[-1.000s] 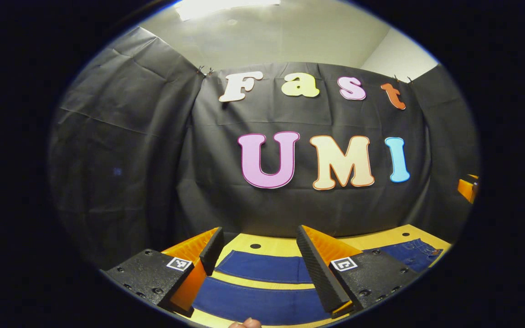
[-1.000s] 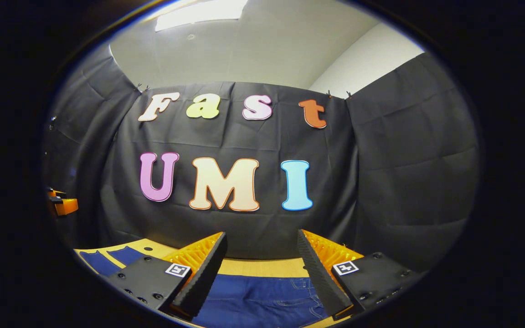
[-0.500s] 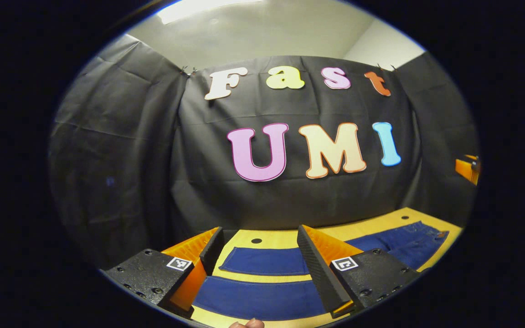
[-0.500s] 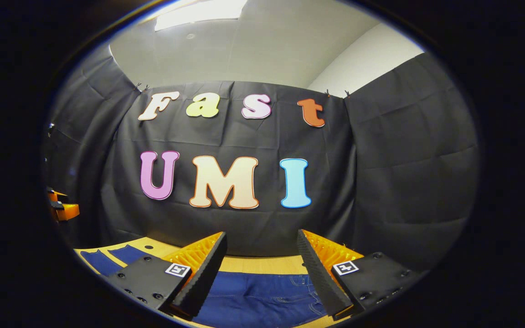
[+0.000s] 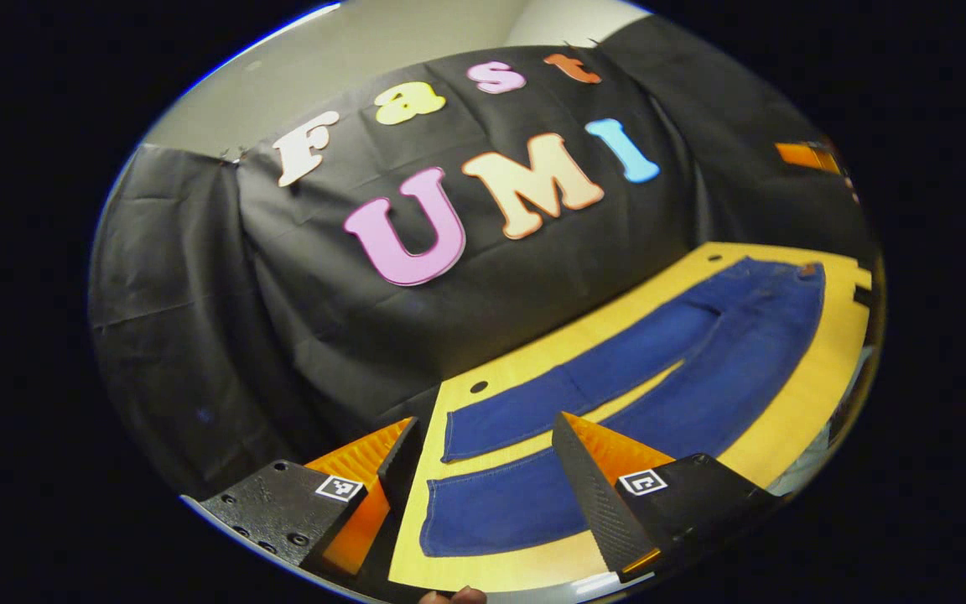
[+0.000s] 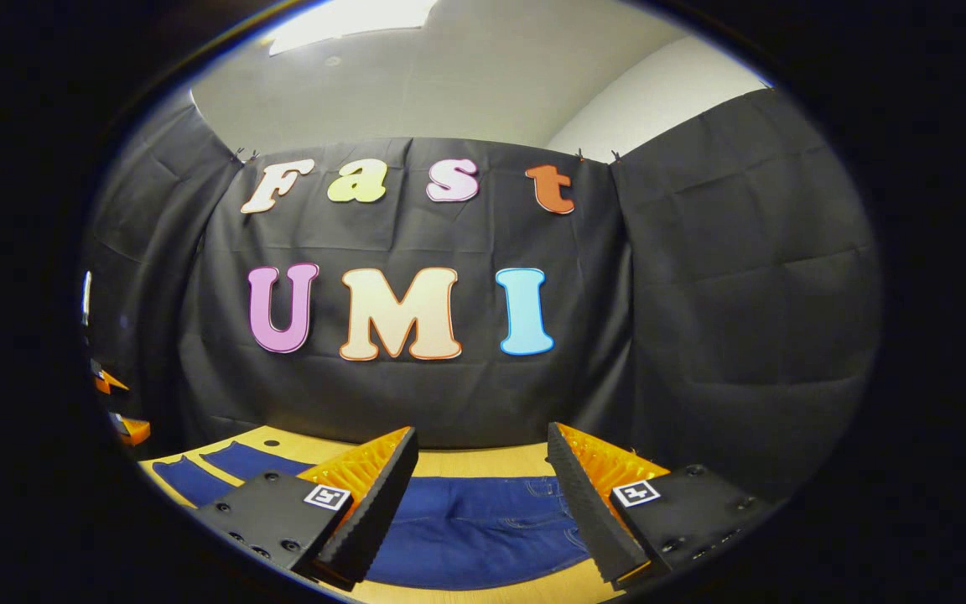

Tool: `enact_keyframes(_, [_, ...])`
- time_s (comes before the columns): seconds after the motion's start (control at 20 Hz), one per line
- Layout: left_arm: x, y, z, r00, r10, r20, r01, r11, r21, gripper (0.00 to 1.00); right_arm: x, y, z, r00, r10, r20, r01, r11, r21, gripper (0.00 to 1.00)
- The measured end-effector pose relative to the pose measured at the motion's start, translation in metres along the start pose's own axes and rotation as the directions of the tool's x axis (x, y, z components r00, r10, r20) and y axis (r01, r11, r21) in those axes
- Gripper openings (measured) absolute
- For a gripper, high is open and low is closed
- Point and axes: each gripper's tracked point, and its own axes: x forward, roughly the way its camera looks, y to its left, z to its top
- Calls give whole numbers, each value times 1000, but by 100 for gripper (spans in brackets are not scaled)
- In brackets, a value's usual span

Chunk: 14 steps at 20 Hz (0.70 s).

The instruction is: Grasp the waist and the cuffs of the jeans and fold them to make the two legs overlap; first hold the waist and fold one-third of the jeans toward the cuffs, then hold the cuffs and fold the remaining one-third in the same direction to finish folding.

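Observation:
Dark blue jeans (image 5: pixel 734 352) lie flat on the yellow table (image 5: pixel 793 394), the two legs spread apart side by side. Their cuffs (image 5: pixel 449 503) lie just ahead of my left gripper (image 5: pixel 485 421), which hovers above them, open and empty. The waist (image 5: pixel 802 273) is at the far right end. In the right gripper view the jeans' upper part (image 6: pixel 475 524) with pockets lies under my right gripper (image 6: pixel 480 432), also open and empty above the cloth. The legs (image 6: pixel 189 478) run off to the left.
The table has a small round hole (image 5: pixel 479 387) near the far cuff. Black booth cloth stands close behind the table. The other gripper shows as orange at the far right (image 5: pixel 806 155) and far left (image 6: pixel 127 428). A fingertip (image 5: pixel 454 596) shows at the bottom edge.
The left gripper view has rolled and tipped down, so the whole length of the jeans now shows. The right gripper tipped slightly downward. Both stay open.

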Motion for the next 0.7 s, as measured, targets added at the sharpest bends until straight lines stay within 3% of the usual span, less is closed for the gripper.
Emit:
enact_keyframes(0.2, [1, -19, -46, 992, -93, -85, 110, 969, 222, 95, -12, -16, -4, 999, -38, -4, 38, 999, -22, 98])
enact_keyframes(0.3, [0, -23, -63, 988, -112, -109, 143, 932, 333, 95, -17, -24, -8, 998, -61, -12, 60, 998, -22, 97])
enact_keyframes(0.5, [6, -40, -105, 967, -166, -191, 237, 859, 454, 95, -26, -43, -20, 993, -110, -37, 109, 994, -20, 98])
enact_keyframes(0.7, [6, -44, -161, 936, -167, -308, 322, 760, 564, 95, -32, -53, -27, 990, -134, -45, 133, 990, -40, 97])
